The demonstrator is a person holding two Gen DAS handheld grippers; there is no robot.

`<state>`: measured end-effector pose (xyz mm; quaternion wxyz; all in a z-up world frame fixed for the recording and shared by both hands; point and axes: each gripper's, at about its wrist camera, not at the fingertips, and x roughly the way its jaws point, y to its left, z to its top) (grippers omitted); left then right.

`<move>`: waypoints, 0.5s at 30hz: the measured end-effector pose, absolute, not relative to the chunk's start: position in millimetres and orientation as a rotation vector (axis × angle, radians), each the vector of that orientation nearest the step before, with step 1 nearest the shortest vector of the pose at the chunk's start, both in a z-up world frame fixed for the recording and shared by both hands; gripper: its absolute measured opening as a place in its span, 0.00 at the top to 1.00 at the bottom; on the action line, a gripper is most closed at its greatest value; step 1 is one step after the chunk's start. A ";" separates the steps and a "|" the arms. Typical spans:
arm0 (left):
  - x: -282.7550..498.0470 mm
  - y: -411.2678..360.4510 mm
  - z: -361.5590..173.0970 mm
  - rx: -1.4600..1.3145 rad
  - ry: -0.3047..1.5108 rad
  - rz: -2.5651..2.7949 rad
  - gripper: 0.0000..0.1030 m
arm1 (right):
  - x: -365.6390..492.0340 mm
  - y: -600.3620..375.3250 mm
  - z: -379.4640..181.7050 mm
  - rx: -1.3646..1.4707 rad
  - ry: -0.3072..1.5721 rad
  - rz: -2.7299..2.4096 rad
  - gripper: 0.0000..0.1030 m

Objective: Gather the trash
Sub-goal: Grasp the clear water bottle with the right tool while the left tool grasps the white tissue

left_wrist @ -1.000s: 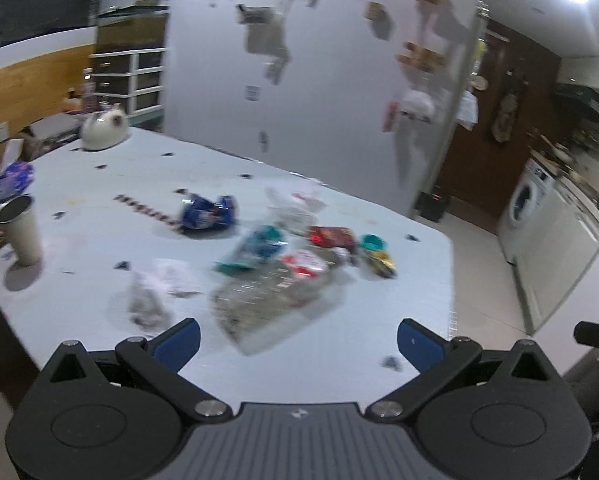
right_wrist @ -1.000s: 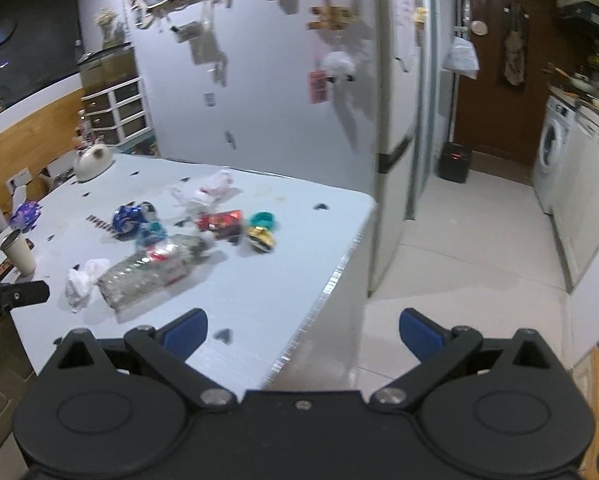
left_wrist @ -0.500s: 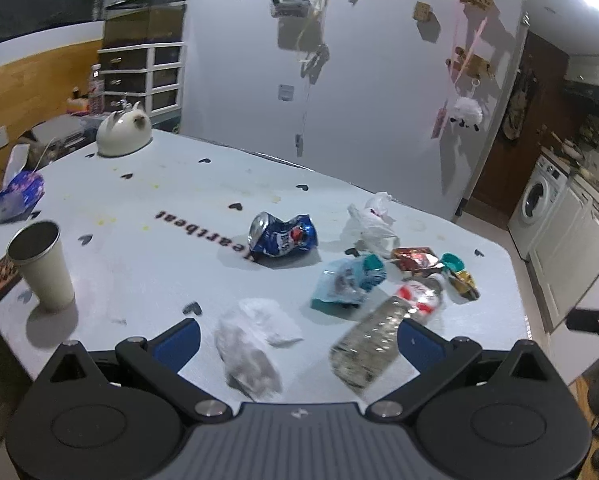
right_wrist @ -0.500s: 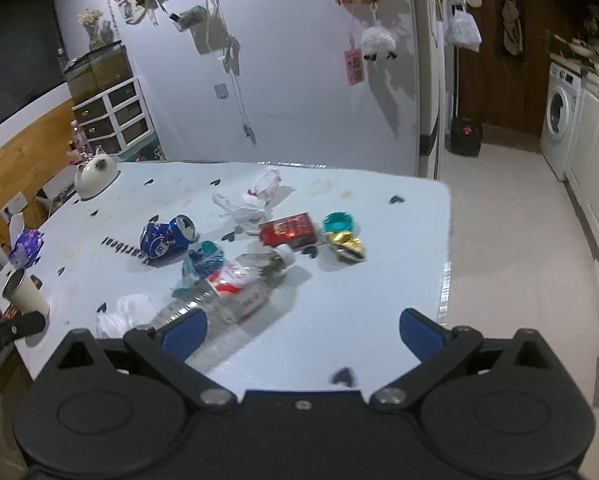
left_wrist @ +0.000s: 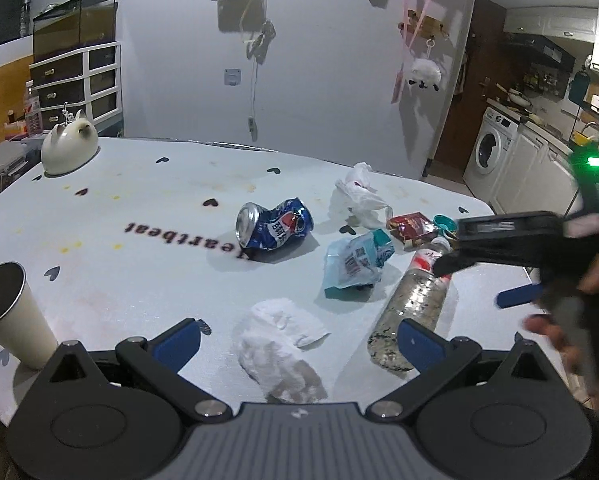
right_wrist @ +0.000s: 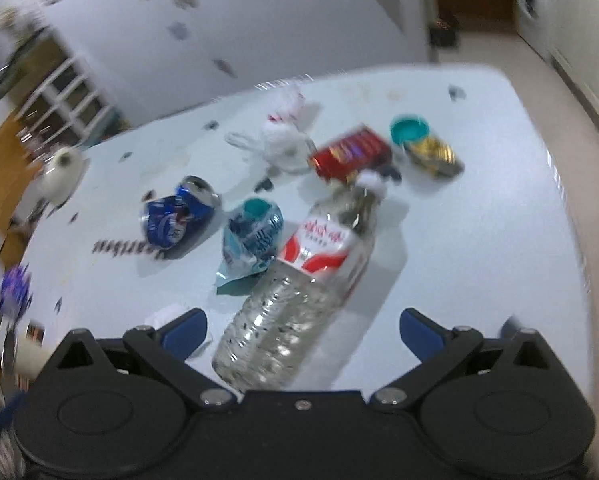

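Across the pale tabletop (left_wrist: 147, 280), left to right, lie a crumpled tissue (left_wrist: 279, 344), crushed can (left_wrist: 274, 229), teal wrapper (left_wrist: 355, 266) and plastic bottle (right_wrist: 299, 300). Both the left tool (left_wrist: 297, 340) and right tool (right_wrist: 303, 330) gape wide, holding nothing. Round and smooth, the bottle could roll or squirt away under an off-centre pinch. Motion blur smears the right view; no bin shows.
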<state>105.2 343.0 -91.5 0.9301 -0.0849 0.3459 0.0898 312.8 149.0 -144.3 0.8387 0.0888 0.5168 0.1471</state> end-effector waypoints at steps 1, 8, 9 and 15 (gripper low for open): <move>104.7 344.2 -92.2 -0.167 0.706 0.182 0.00 | 314.8 156.4 -150.9 0.202 1.106 0.284 0.00; 120.3 356.7 -109.5 -0.046 0.717 0.052 0.00 | 319.7 208.9 -191.3 0.135 1.152 0.204 0.00; 125.5 359.1 -113.9 -0.030 0.729 0.026 0.00 | 319.9 210.8 -194.6 0.117 1.160 0.203 0.00; 165.8 373.8 -147.1 0.072 0.826 -0.124 0.00 | 320.5 194.5 -201.6 0.032 1.186 0.260 0.00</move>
